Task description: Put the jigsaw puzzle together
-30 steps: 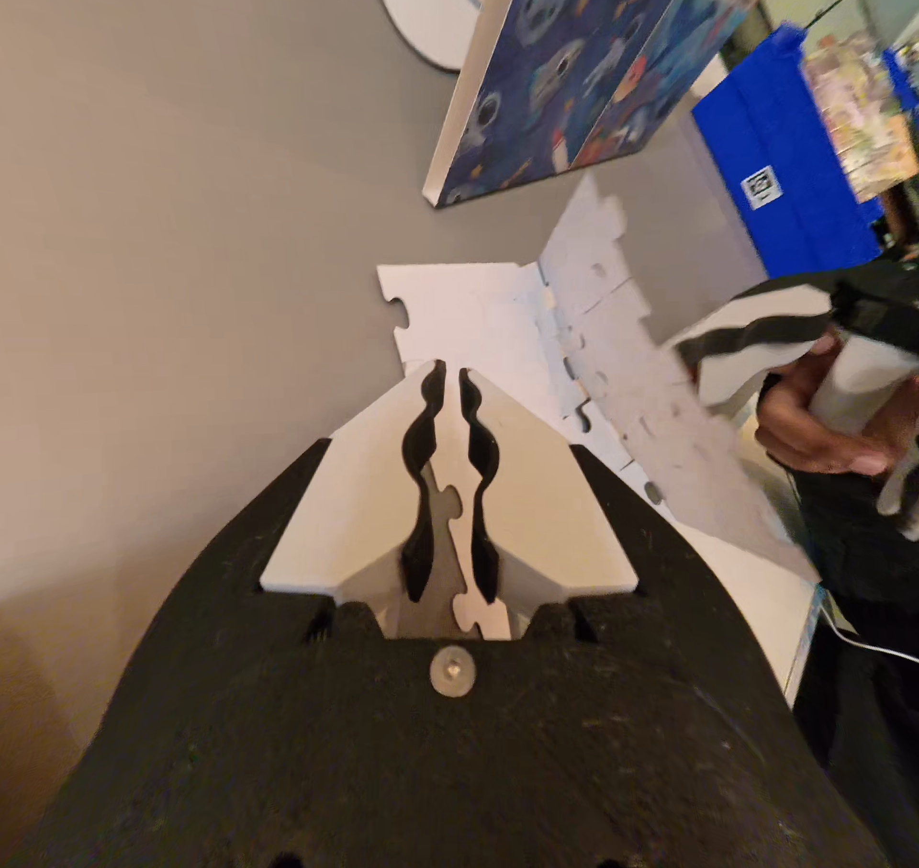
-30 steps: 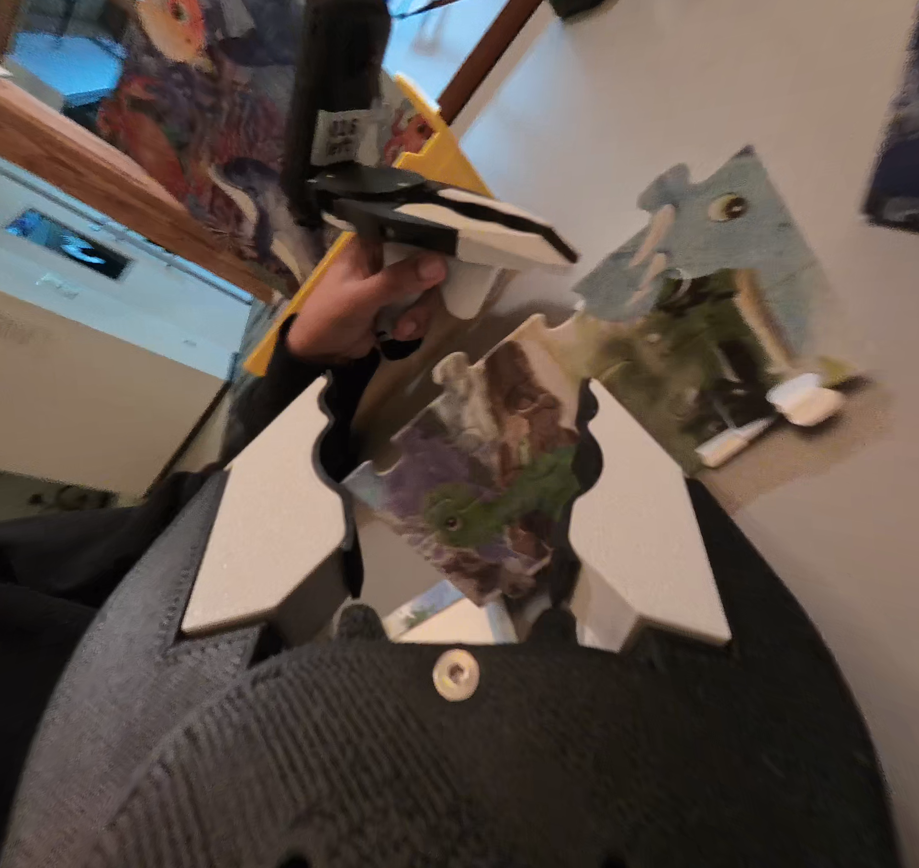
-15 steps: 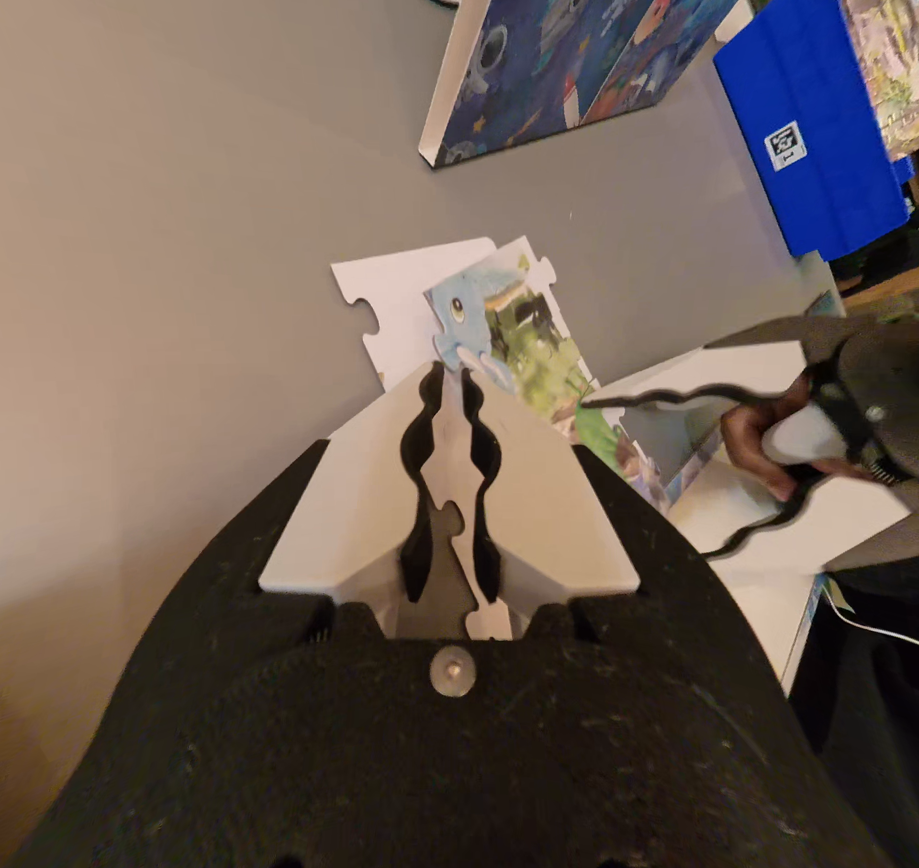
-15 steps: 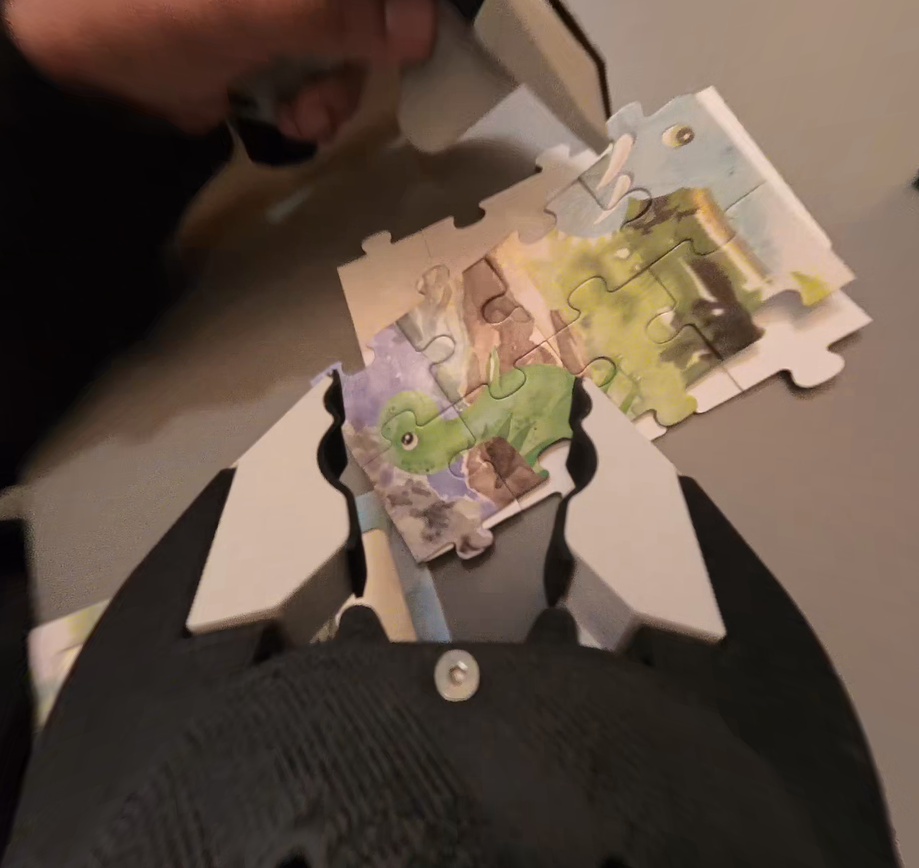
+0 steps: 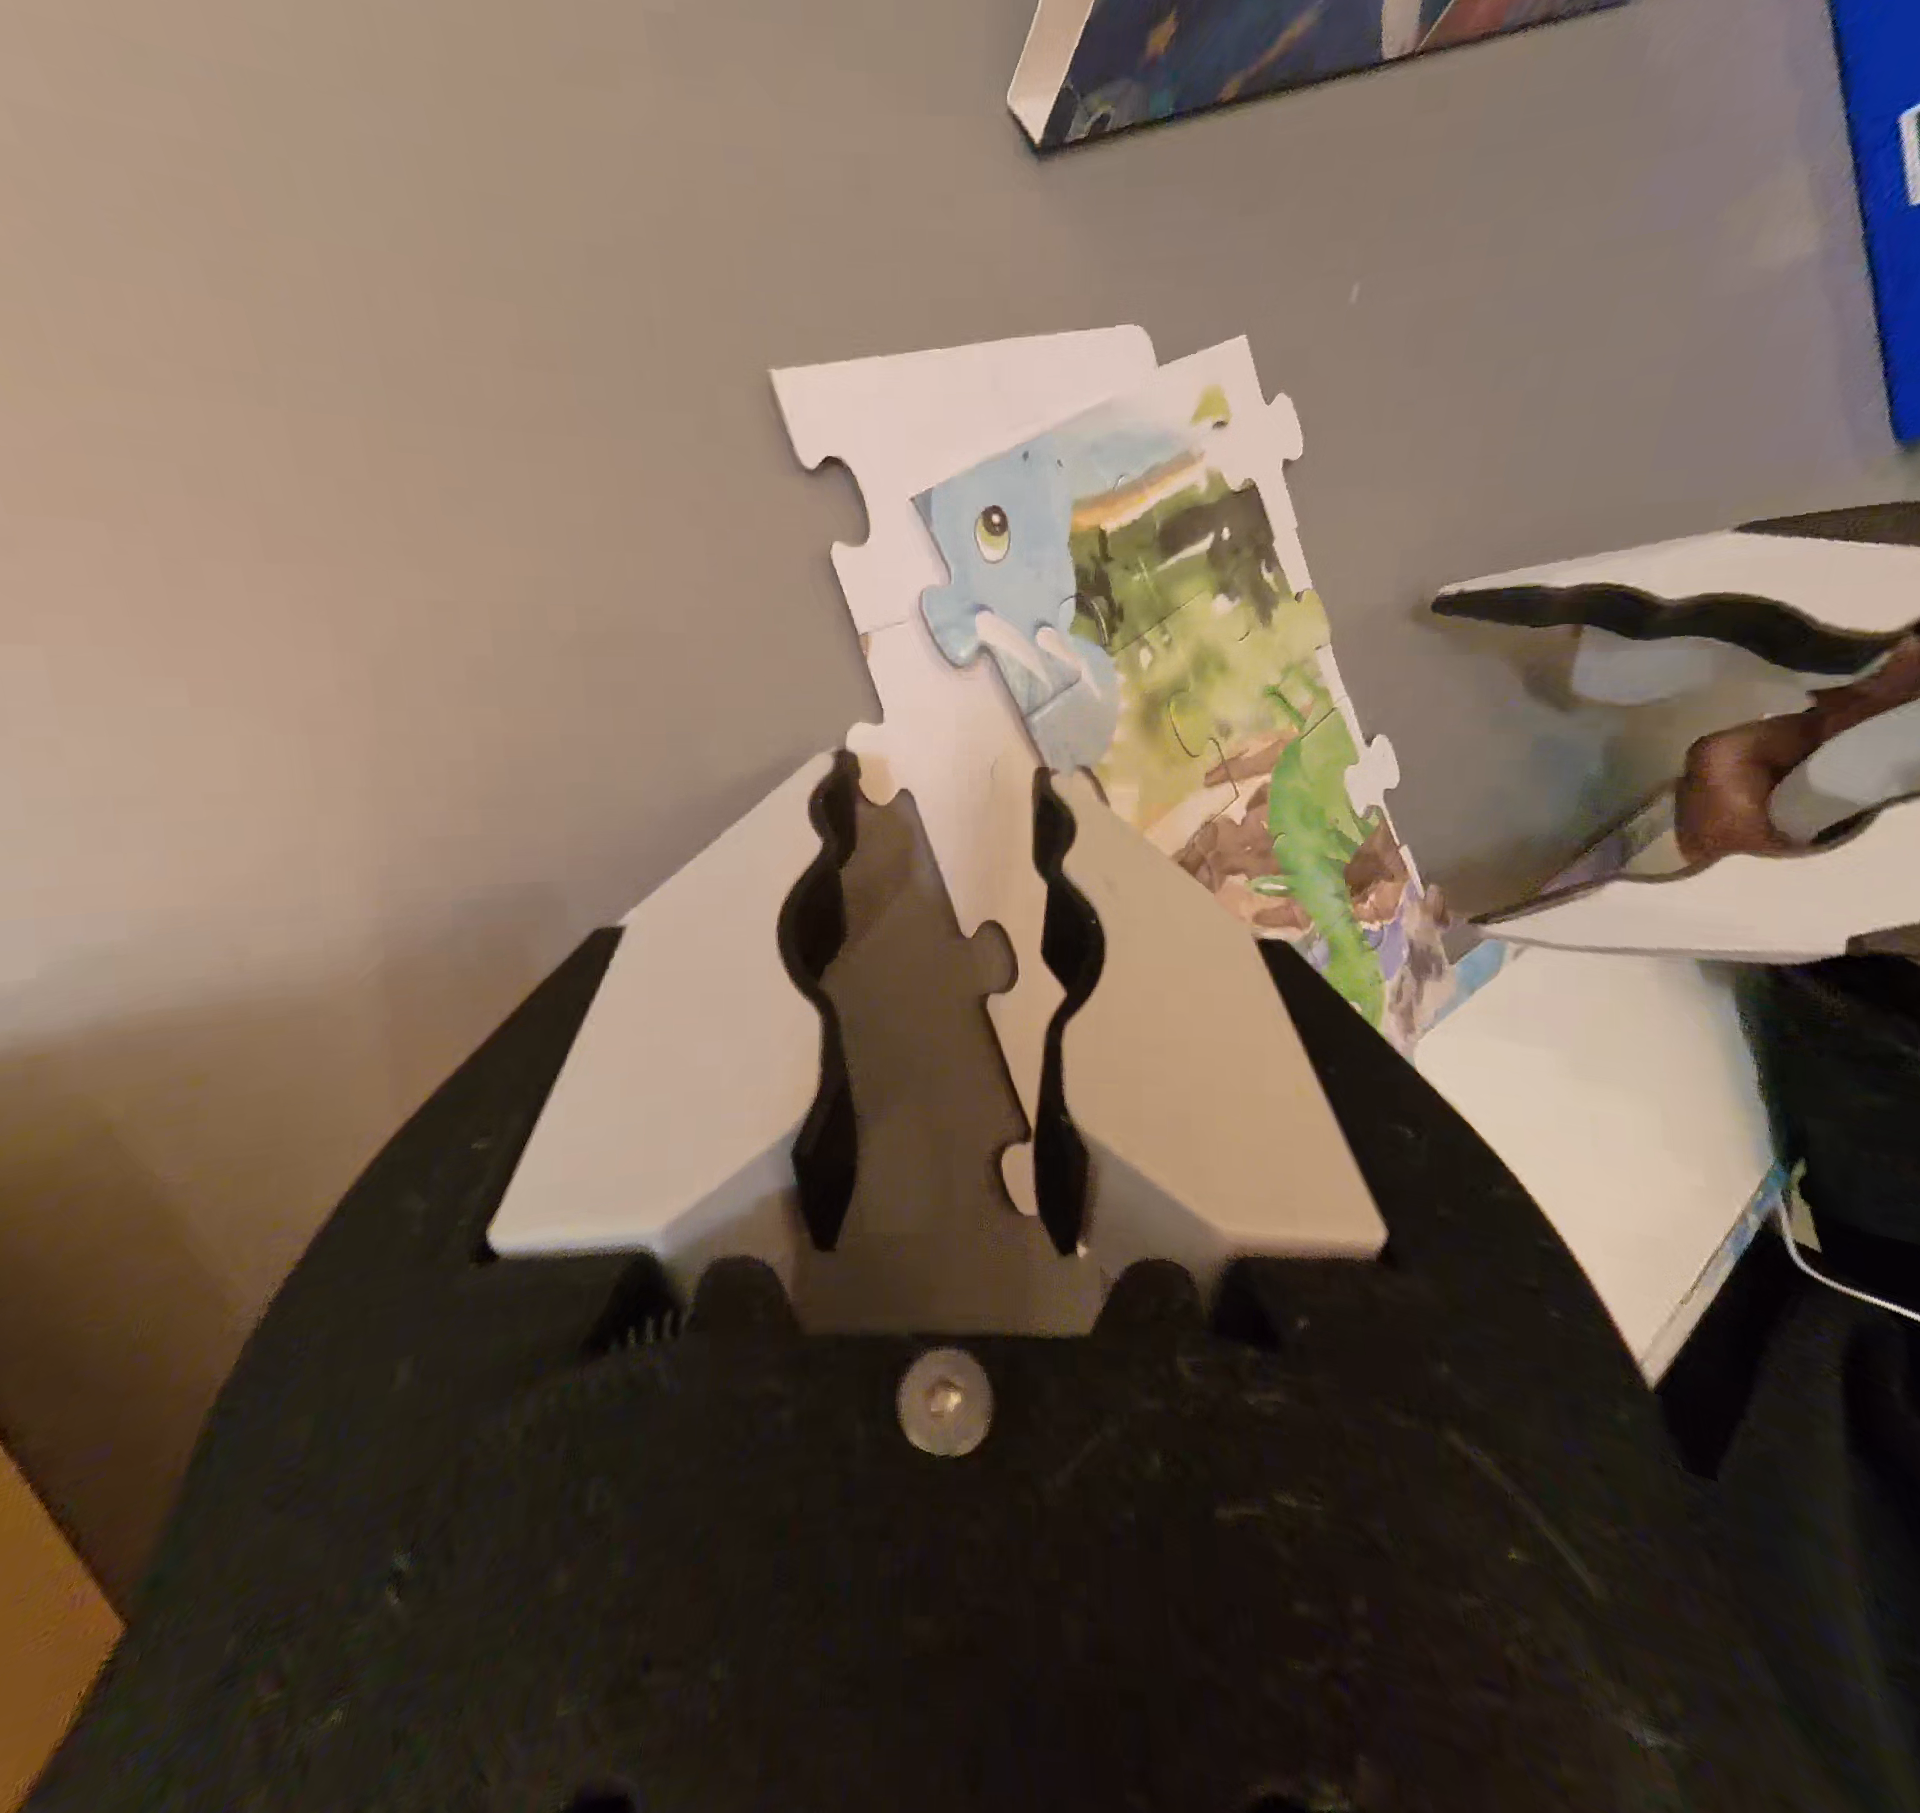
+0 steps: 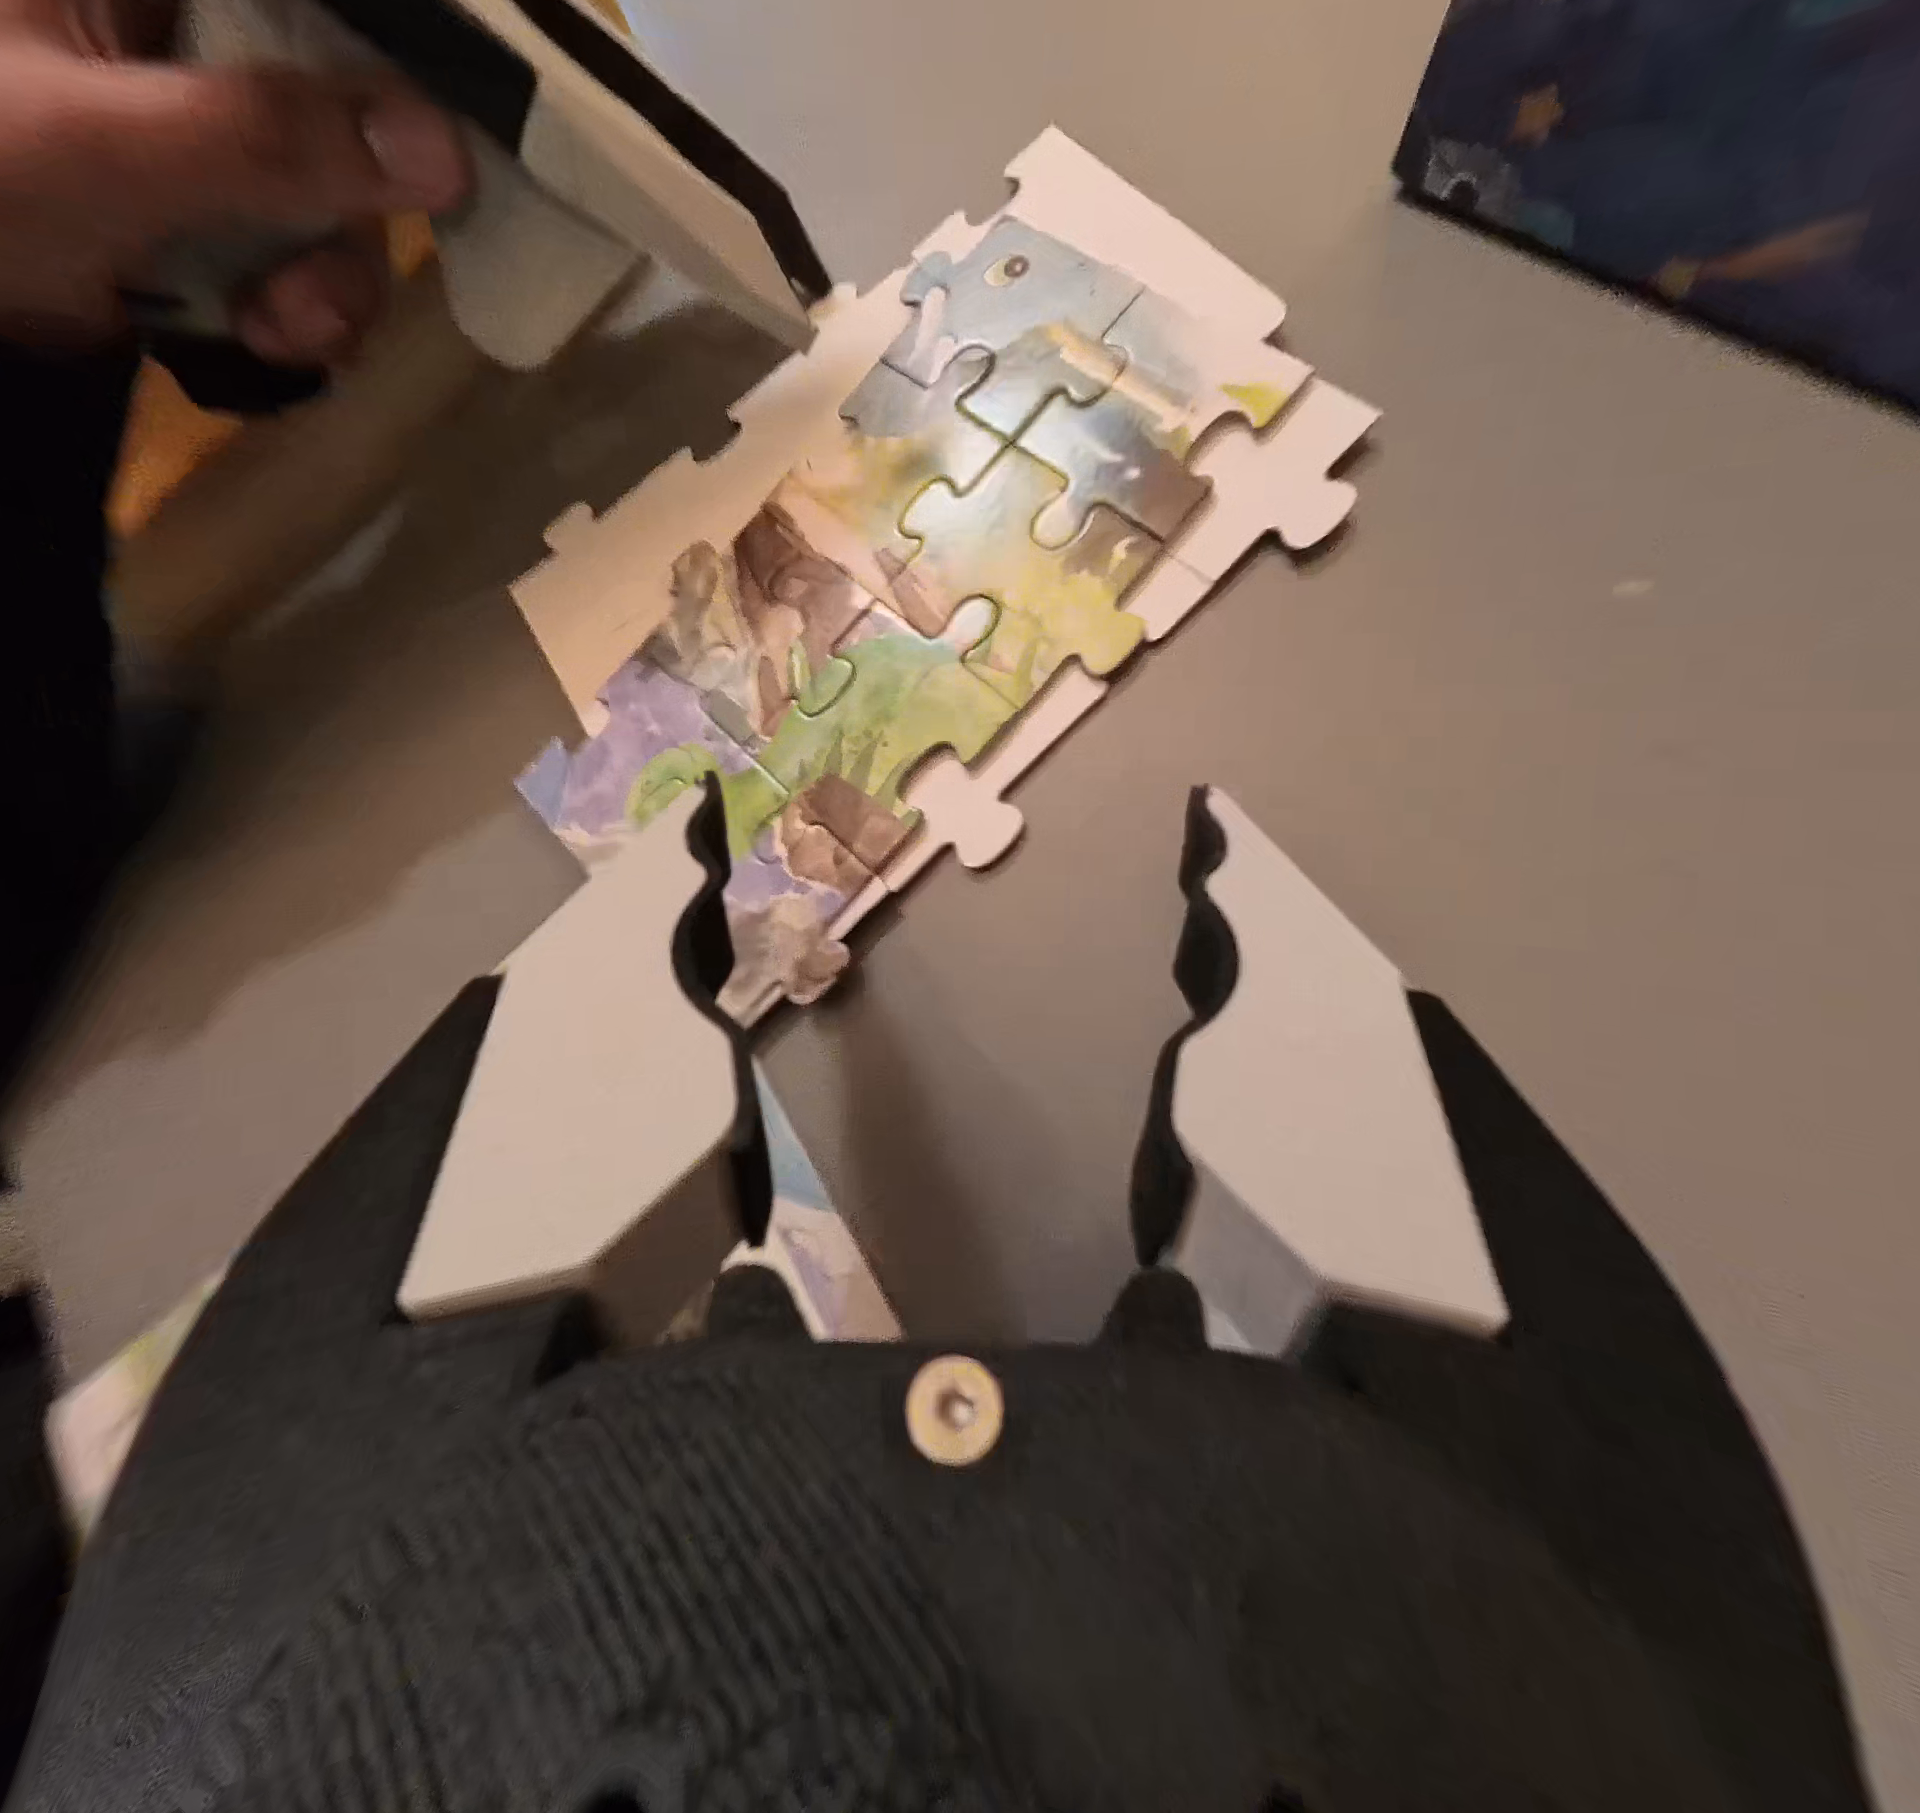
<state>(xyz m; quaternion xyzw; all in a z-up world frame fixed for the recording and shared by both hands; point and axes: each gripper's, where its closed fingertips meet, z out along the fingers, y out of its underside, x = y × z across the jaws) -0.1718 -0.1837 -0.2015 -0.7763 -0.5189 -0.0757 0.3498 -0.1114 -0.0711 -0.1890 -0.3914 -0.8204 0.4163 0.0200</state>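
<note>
Left wrist view
- Left gripper (image 5: 940, 776): its jaws stand a narrow way apart and clamp nothing; the gap shows bare tabletop and the near white edge of the puzzle.
- Why it sits there: it hangs low just over the puzzle's near left margin, probably so it can press down or pin that edge while the other side is worked.
- Jigsaw puzzle (image 5: 1164, 683): a joined picture block with a blue animal head and a green creature, lying flat on the grey tabletop (image 5: 416, 413). It overlaps a plain white section (image 5: 935, 413) whose tabs and notches stick out on the left.
- Right gripper (image 5: 1662, 755): it comes in from the right with wide jaws, the lower one near the puzzle's near right corner and holding nothing.
- Around it: a dark blue puzzle box (image 5: 1299, 7) lies well beyond, a blue bin (image 5: 1881, 153) at the right edge, a white board (image 5: 1579, 1119) under the puzzle's near end.

Right wrist view
- Right gripper (image 6: 956, 828): jaws wide and empty; the left one covers the purple near corner of the puzzle, the right one stands over bare tabletop.
- Why: the wide gap suggests it has let go or is lining up to nudge the block square.
- Jigsaw puzzle (image 6: 977, 527): it lies diagonally and flat, picture up, with white tabbed margins along both long sides, so the picture block seems not yet seated in line with the white section.
- Left gripper (image 6: 644, 194): blurred, held by a hand (image 6: 208, 174), with its tip at the puzzle's far left edge; the jaw gap cannot be read from here.
- Judgement: most pieces look joined; aligning and pressing remain.
</note>
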